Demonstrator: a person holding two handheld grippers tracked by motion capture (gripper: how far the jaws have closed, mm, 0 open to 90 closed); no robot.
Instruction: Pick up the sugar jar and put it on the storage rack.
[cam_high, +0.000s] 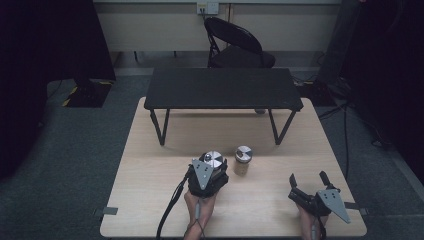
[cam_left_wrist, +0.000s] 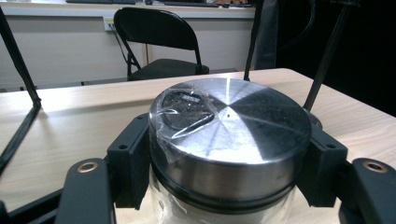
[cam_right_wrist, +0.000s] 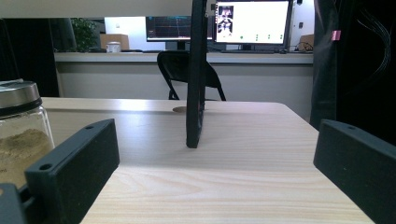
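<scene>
The jar (cam_left_wrist: 229, 154) I've got sits bottom-centre in my left gripper view, a glass spice jar with a brushed steel lid, a scrap of clear film puckered across the lid's upper left. In the high view the same jar shows just below the middle of the frame, its shiny lid peeking past the grey plate of my left gripper (cam_high: 212, 167). My jaws are clamped on it from both sides, pads pressed in right under the lid's rim, against the dark ring where steel meets glass. That's a decent place to hold, since the rim should stop it sliding down, but glass is slick, so I want to keep the squeeze steady and the jar upright; the pale powder inside will shift if I tilt.

Just to the right in the high view stands a second jar (cam_high: 243, 160), same steel lid, tan powder inside, close beside mine but not touching. That's my main hazard: any sideways swing and I knock it over. Best to move straight up first, then across.

My right gripper (cam_high: 310, 186) rests low at the bottom right of the high view, jaws wide apart, nothing between them. In its own view the second jar sits at the left edge.

Beyond both jars, the black shelf (cam_high: 222, 88) spans the upper middle of the wooden table (cam_high: 150, 165) on thin legs. If the jar is headed up there, I'd clear the front edge fully before going forward.
</scene>
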